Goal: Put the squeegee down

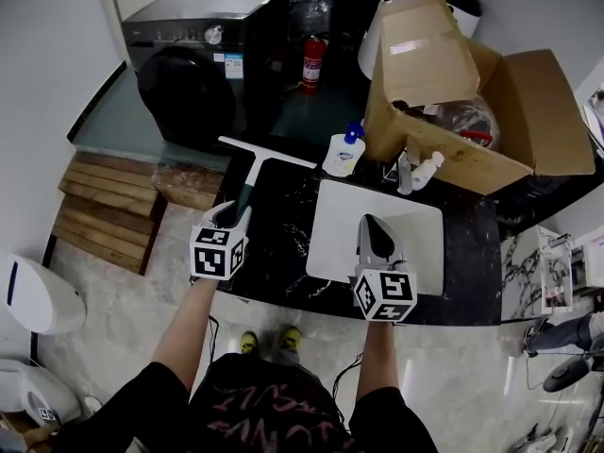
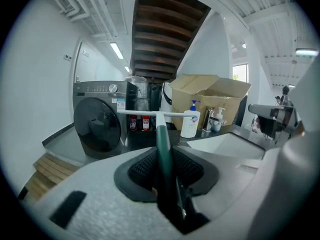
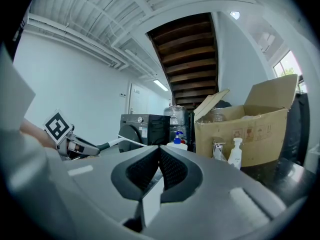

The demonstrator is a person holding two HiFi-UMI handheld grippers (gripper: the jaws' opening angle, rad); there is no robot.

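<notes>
Squeegee [image 1: 253, 173] handle clamped in left tool [image 1: 231, 215], tilted downward; right tool [image 1: 377, 232] clenched empty, held level.

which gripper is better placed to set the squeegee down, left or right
Left. The left gripper is shut on the dark green handle of the white-bladed squeegee, at the edge of the black marbled countertop. The right gripper is shut and empty over the white sink.
</notes>
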